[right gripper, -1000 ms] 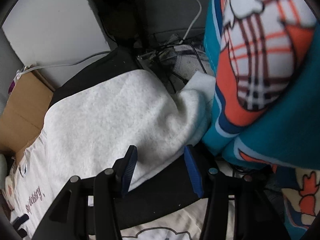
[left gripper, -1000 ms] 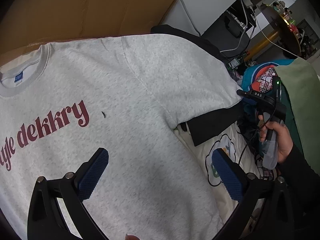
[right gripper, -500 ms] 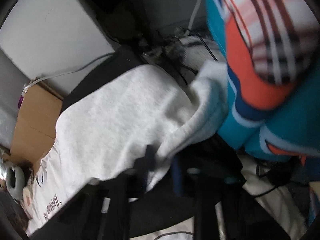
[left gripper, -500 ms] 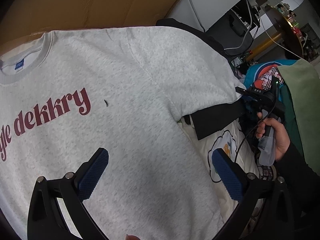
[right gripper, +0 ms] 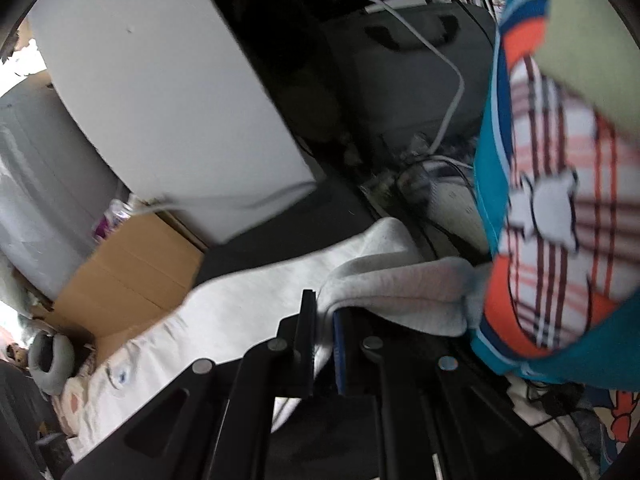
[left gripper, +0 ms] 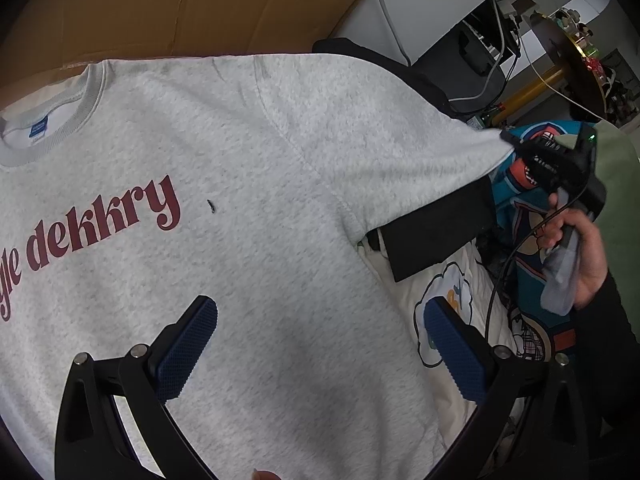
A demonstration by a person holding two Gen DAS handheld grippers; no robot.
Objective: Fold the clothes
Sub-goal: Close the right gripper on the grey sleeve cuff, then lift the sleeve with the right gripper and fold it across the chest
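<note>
A cream cartoon-print sheet (left gripper: 452, 280) covers the surface, with cardboard (left gripper: 180, 4) and cables beyond. The grey sweatshirt (left gripper: 248, 208) lies flat under the left gripper (left gripper: 316, 344), its jaws wide apart above it. The right gripper (right gripper: 325, 332) has just clamped the sleeve (right gripper: 384, 284). Maroon lettering reads "dekkry".

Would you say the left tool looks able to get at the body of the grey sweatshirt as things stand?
Probably yes: the left tool hovers open right over the grey sweatshirt, with nothing lying on the cloth between its fingers; the right tool only pinches the far sleeve.
</note>
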